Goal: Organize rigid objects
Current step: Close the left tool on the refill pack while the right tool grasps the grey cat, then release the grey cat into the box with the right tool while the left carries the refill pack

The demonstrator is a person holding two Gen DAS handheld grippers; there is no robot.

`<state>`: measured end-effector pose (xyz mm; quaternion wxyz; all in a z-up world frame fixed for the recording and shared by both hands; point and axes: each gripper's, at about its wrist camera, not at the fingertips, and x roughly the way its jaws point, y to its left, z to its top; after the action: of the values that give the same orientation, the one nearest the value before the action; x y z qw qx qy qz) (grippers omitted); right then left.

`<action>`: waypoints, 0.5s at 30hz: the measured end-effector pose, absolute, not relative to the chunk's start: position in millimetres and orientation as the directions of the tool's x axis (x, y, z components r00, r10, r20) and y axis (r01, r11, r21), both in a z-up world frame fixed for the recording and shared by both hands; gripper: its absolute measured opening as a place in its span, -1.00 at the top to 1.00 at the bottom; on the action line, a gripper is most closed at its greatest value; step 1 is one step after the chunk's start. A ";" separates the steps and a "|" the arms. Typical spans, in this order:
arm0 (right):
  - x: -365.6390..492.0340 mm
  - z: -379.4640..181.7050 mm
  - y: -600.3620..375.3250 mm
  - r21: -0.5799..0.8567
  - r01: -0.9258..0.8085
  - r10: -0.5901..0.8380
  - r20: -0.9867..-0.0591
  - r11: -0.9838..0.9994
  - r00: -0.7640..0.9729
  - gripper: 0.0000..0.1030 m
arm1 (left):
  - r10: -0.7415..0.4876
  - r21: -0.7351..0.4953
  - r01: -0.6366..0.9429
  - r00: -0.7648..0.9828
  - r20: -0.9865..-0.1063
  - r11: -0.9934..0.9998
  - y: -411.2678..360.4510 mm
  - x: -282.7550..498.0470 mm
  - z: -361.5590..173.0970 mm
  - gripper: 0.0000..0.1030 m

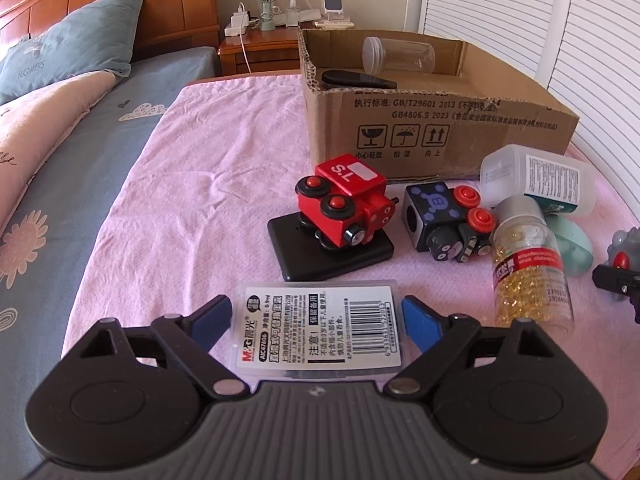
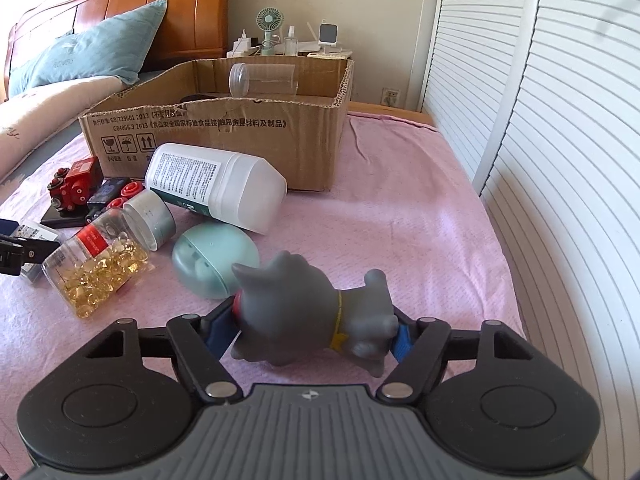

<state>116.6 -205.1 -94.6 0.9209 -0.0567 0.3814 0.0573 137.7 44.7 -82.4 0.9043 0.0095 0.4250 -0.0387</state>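
A clear flat plastic case (image 1: 320, 328) with a barcode label lies on the pink cloth between the fingers of my left gripper (image 1: 316, 304). Its blue pads stand close beside the case's edges, with a thin gap showing on the left, so it is open. My right gripper (image 2: 316, 332) is shut on a grey rubber animal toy (image 2: 296, 316), its pads pressing both ends. A cardboard box (image 1: 440, 128) stands behind, holding a clear jar (image 1: 396, 56) and a black object (image 1: 356, 79).
On the cloth lie a red toy train (image 1: 344, 204) on a black flat case (image 1: 332, 252), a dark blue train (image 1: 440, 216), a capsule bottle (image 2: 96, 264), a white bottle (image 2: 216, 184) and a teal oval case (image 2: 216, 260). Louvred doors (image 2: 560, 160) bound the right.
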 end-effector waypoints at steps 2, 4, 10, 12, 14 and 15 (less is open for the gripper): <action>116.5 -93.1 -205.1 -0.063 -0.153 0.063 -0.713 0.986 0.698 -0.49 | -0.067 -0.011 0.093 0.627 -0.777 0.996 45.0 138.7 -81.8 -0.75; 116.5 -89.4 -206.0 -0.052 -0.161 0.075 -0.717 0.986 0.693 -0.49 | -0.077 -0.003 0.120 0.617 -0.783 0.993 44.8 139.4 -79.2 -0.75; 115.8 -68.6 -209.9 -0.030 -0.194 0.115 -0.713 0.981 0.692 -0.49 | -0.128 -0.013 0.194 0.591 -0.797 0.981 47.9 137.6 -57.7 -0.75; 115.7 -59.8 -210.4 -0.023 -0.215 0.137 -0.704 0.976 0.697 -0.49 | -0.140 -0.009 0.219 0.592 -0.794 0.976 48.4 136.8 -45.8 -0.75; 116.5 -51.3 -209.4 -0.022 -0.236 0.155 -0.697 0.971 0.700 -0.49 | -0.154 -0.006 0.242 0.601 -0.784 0.970 47.9 137.7 -33.4 -0.75; 117.2 -47.1 -208.7 -0.020 -0.248 0.165 -0.694 0.969 0.701 -0.49 | -0.164 -0.011 0.248 0.605 -0.780 0.969 47.7 139.2 -27.1 -0.75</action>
<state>117.2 -208.7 -47.1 0.9206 -0.0559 0.3699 0.1121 139.2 47.6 -27.1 0.8944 0.0493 0.4295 -0.1151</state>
